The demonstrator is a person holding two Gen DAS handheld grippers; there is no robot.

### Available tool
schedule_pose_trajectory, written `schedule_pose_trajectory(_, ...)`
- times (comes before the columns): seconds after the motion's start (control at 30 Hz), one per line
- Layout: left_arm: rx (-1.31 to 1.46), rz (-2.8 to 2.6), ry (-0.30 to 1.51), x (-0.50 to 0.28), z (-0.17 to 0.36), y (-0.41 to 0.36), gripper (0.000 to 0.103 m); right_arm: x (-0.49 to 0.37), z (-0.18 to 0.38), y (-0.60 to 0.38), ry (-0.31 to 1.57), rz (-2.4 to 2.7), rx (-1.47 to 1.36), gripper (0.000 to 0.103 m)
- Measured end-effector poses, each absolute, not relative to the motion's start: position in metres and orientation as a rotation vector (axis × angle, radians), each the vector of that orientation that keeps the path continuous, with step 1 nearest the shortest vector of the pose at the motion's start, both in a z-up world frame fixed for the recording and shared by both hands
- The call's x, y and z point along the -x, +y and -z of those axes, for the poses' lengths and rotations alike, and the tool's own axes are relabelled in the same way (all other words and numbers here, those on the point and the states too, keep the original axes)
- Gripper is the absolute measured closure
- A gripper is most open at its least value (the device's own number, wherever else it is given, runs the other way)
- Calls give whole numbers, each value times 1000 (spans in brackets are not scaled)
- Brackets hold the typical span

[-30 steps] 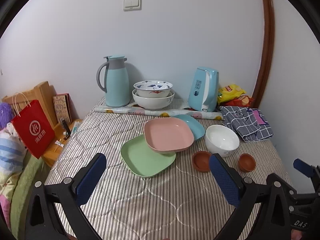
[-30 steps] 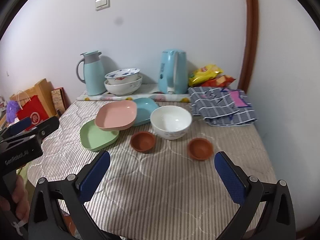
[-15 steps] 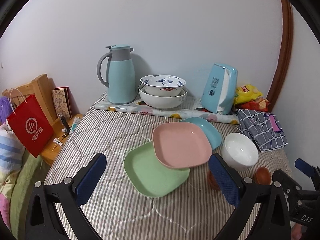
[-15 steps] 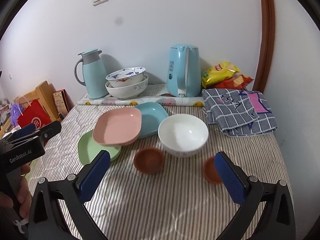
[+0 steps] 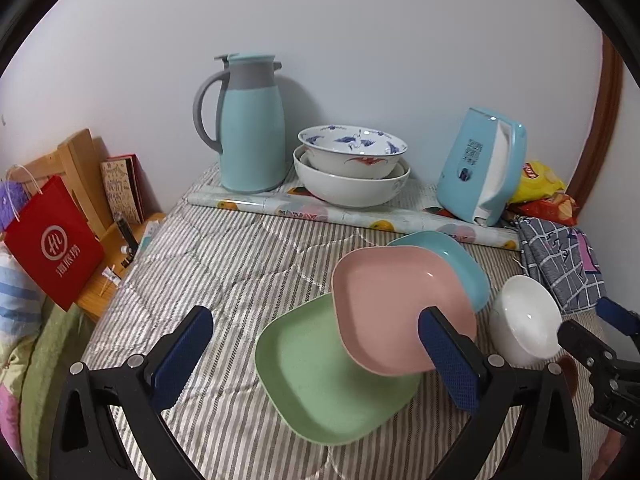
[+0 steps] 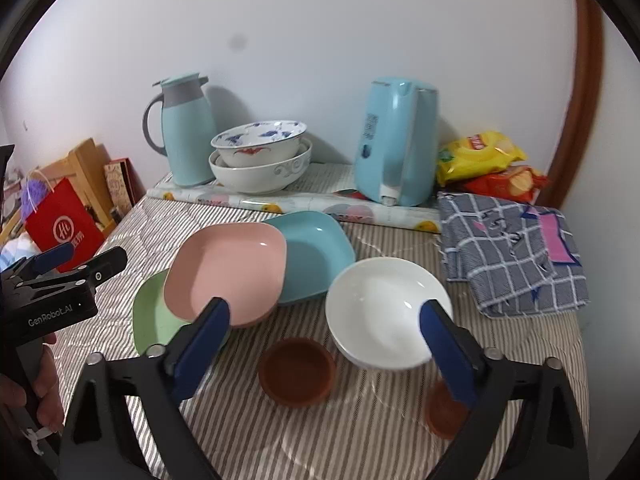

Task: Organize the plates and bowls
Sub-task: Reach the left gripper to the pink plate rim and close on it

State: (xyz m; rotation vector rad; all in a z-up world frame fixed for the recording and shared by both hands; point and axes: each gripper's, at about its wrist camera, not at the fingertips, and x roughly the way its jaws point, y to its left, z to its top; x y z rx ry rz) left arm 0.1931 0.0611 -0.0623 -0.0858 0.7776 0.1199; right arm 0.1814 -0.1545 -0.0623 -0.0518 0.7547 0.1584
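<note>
Nothing sorted yet; plates (image 6: 224, 276) overlap mid-frame, white bowl (image 6: 380, 312) loose; left gripper (image 5: 316, 356) wide, empty; right gripper (image 6: 324, 348) closing, empty.

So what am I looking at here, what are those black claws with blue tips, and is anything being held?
They are hand-held grippers, one in each of a person's hands, each with a camera looking along its fingers. The left gripper looks over three overlapping plates: green plate, pink plate, blue plate. The right gripper faces the white bowl and two brown dishes; its jaws are closing, with nothing gripped. All lie on a striped cloth. Neither gripper holds anything.
</note>
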Motion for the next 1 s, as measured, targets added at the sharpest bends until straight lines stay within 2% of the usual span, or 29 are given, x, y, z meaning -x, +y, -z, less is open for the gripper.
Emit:
schedule_pose_trajectory(0.07,87,-111,790,-201,66,63,3,-193,66,-151,773,-173,47,24)
schedule_pose_trajectory(0.3,99,-108,814,-227,78,71,8,-224,77,-127,795,-223,78,36)
schedule_pose_trajectory(0.33,109,-101,820,-232,81,73,10,-229,80,-124,804,-227,82,40)
schedule_pose_trajectory(0.5,96,-65,844,-252,94,70,27,-245,92,-116,840,-242,83,50)
schedule_pose_trajectory(0.57,88,-44,862,-262,101,66,38,-250,98,-113,857,-249,91,57)
schedule_pose_trajectory(0.63,84,-25,880,-270,109,63,41,-256,103,-111,874,-257,95,61)
schedule_pose_trajectory(0.83,75,-5,898,-282,121,57,48,-272,116,-104,906,-263,97,65)
schedule_pose_trajectory(0.93,80,0,910,-288,128,58,56,-278,123,-100,920,-260,113,67)
schedule_pose_trajectory(1.0,79,3,915,-291,132,57,63,-282,127,-99,932,-271,102,72)
